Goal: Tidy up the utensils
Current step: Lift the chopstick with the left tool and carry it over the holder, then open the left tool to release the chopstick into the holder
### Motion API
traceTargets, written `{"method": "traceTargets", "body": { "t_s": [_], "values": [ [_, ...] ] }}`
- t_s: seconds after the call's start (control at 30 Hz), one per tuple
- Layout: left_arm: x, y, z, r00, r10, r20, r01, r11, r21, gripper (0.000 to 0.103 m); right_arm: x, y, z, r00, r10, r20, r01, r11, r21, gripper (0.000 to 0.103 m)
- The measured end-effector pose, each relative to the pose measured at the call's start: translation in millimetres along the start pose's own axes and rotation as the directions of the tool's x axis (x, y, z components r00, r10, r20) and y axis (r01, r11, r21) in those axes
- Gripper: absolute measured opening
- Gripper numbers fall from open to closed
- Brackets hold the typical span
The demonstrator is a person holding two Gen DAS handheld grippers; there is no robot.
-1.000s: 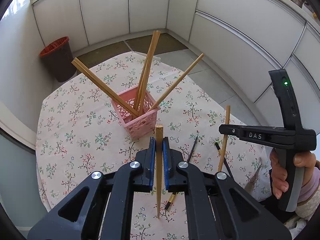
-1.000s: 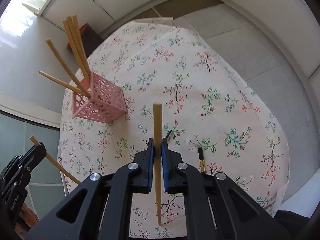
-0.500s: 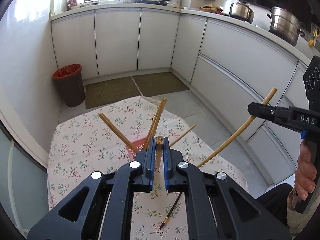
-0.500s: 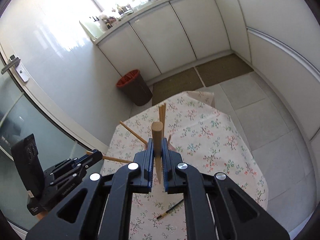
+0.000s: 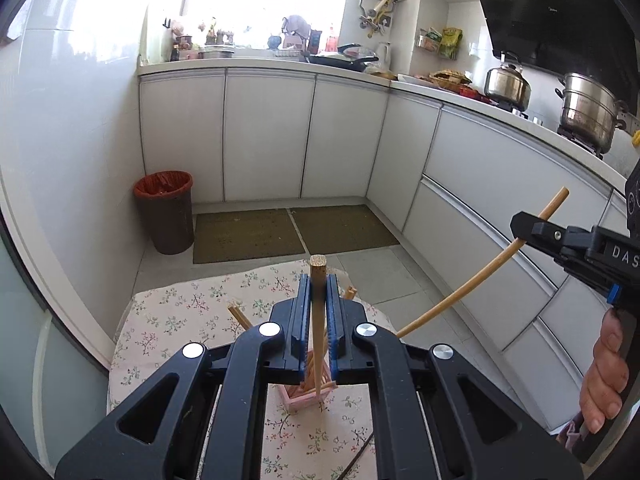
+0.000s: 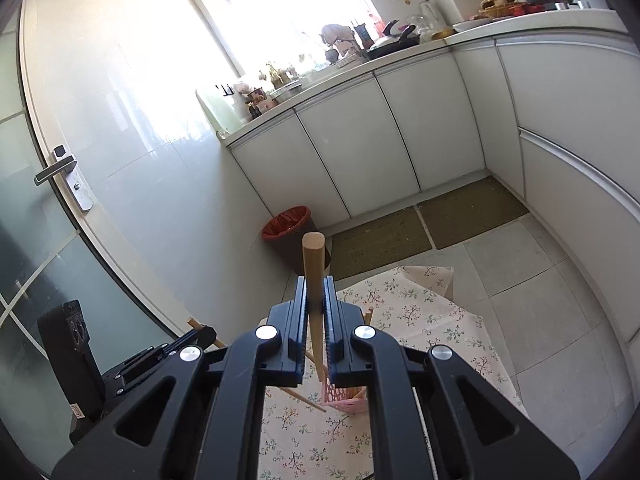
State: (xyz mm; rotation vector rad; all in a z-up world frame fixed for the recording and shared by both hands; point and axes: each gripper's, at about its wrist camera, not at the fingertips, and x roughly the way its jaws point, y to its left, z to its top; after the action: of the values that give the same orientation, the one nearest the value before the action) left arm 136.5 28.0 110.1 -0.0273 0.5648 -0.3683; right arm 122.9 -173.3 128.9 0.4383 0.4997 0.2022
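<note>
My left gripper (image 5: 319, 285) is shut on a light wooden chopstick (image 5: 318, 268) held upright, its lower tip hanging over the pink basket (image 5: 306, 398). Other chopsticks (image 5: 239, 315) lean in that basket on the floral tablecloth (image 5: 176, 320). In the left wrist view my right gripper (image 5: 520, 227) enters at the right, shut on a second wooden chopstick (image 5: 476, 278). In the right wrist view my right gripper (image 6: 315, 285) clamps that chopstick (image 6: 313, 248) above the pink basket (image 6: 344, 396). The left gripper (image 6: 208, 333) is at the lower left.
A dark chopstick (image 5: 360, 456) lies on the cloth near the bottom edge. A brown bin (image 5: 166, 212) with a red liner stands on the floor beyond the table. White cabinets (image 5: 268, 136) line the back and right, with two floor mats (image 5: 288, 232) before them. A hand (image 5: 604, 380) grips the right handle.
Both grippers have risen and tipped upward with their chopsticks. The table and basket have dropped low in both views, and the kitchen counters have come into sight.
</note>
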Motion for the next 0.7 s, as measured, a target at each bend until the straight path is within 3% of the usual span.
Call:
{"method": "traceTargets", "body": {
  "t_s": [0.2, 0.53, 0.57, 0.67, 0.7],
  "values": [
    [21.6, 6.8, -2.3, 0.997, 0.069, 0.036, -0.067, 0.997, -0.044, 0.007, 24.1, -10.7, -6.9, 0.999, -0.027, -0.022, 0.028, 1.000, 0.007, 0.008],
    [61.0, 21.9, -20.9, 0.994, 0.086, -0.062, -0.091, 0.993, -0.074, 0.008, 50.8, -7.4, -16.2, 0.997, -0.061, -0.042, 0.060, 0.998, -0.020, 0.008],
    [63.7, 23.4, -24.4, 0.993, 0.085, -0.077, -0.091, 0.993, -0.079, 0.010, 53.7, -6.0, -17.7, 0.997, -0.059, -0.043, 0.058, 0.998, -0.024, 0.008],
    [61.0, 29.6, -29.3, 0.993, 0.081, -0.081, -0.090, 0.990, -0.108, 0.038, 61.2, -0.9, -22.0, 0.997, -0.057, -0.047, 0.055, 0.997, -0.046, 0.008],
    [56.2, 32.6, -28.7, 0.994, 0.088, -0.066, -0.096, 0.988, -0.121, 0.040, 63.9, 1.7, -23.9, 0.997, -0.060, -0.048, 0.057, 0.997, -0.055, 0.008]
  ]
}}
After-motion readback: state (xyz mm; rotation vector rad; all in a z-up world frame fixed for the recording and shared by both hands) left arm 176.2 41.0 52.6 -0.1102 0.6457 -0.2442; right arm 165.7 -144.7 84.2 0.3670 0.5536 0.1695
